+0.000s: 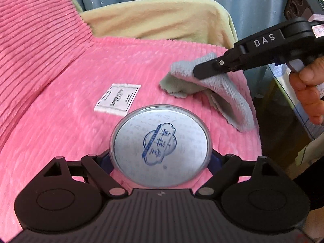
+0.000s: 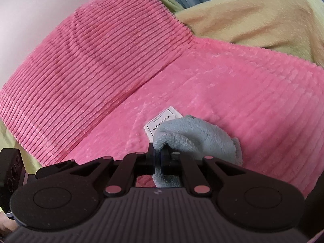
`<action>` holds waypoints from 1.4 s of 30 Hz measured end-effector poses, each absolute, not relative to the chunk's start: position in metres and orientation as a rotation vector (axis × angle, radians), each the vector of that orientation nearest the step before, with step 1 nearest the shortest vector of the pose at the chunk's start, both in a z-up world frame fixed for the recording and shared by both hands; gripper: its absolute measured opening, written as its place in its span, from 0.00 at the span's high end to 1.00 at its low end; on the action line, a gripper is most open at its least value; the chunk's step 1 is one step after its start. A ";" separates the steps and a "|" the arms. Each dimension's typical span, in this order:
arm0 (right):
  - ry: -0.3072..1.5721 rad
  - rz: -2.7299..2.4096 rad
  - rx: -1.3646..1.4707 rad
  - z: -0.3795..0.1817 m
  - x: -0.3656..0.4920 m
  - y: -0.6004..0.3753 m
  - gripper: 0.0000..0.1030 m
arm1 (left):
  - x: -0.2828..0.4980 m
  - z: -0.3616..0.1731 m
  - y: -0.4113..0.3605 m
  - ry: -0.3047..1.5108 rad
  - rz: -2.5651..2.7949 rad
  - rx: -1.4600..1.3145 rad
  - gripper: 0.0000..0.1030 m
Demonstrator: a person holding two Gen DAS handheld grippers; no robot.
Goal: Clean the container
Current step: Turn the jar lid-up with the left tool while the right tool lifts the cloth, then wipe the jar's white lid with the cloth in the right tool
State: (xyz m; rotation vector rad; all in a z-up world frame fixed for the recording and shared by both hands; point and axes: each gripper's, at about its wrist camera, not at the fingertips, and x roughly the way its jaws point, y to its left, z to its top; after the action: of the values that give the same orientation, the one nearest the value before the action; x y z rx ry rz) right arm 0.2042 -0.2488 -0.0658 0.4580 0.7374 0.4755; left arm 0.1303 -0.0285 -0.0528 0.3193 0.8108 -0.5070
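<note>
Filling the lower middle of the left wrist view, a round metal container (image 1: 161, 147) shows its flat silvery lid with a raised rim and a blue cloud-shaped emblem. The left hand-held gripper (image 1: 161, 162) pinches it from both sides, its 2 black fingers against the curved wall. Behind it spreads a pink ribbed plush blanket (image 1: 60, 101), soft and corded, with a white rectangular fabric label (image 1: 117, 100) lying flat at centre. At the upper right, the right hand-held gripper (image 1: 199, 73), matte black and marked DAS, is pressed together on a fluffy grey-blue cloth (image 1: 222, 89) that droops onto the blanket. A hand (image 1: 307, 89) grips its handle at the right edge. A pale yellow fleece (image 1: 162, 18) lies at the top.

Across the right wrist view, the right hand-held gripper (image 2: 159, 156) sits low at centre, its fingers nipping the cloth (image 2: 194, 137), whose shaggy pile bulges above them and partly covers the label (image 2: 162, 121). Pink blanket (image 2: 101, 60) ribs fill the frame; yellow fleece (image 2: 253, 16) shows at the upper right.
</note>
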 end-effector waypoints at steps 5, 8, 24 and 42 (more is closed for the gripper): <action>0.729 0.462 0.457 -0.065 0.203 -0.253 0.97 | 0.123 -0.051 -0.026 0.809 -0.464 0.302 0.13; 0.719 0.466 0.458 -0.063 0.203 -0.253 0.97 | 0.117 -0.049 -0.025 0.786 -0.460 0.304 0.16; 0.511 0.632 0.262 -0.027 0.185 -0.233 0.97 | 0.133 -0.076 -0.081 0.551 -0.446 0.300 0.17; 0.736 0.797 0.216 -0.042 0.200 -0.208 0.97 | 0.134 -0.093 -0.065 0.469 -0.453 0.198 0.17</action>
State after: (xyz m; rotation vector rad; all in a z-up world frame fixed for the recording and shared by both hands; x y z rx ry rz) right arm 0.2005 -0.2076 -0.0418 0.2155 0.7364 0.7967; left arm 0.1340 -0.0654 -0.0929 0.1982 0.4685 -0.4526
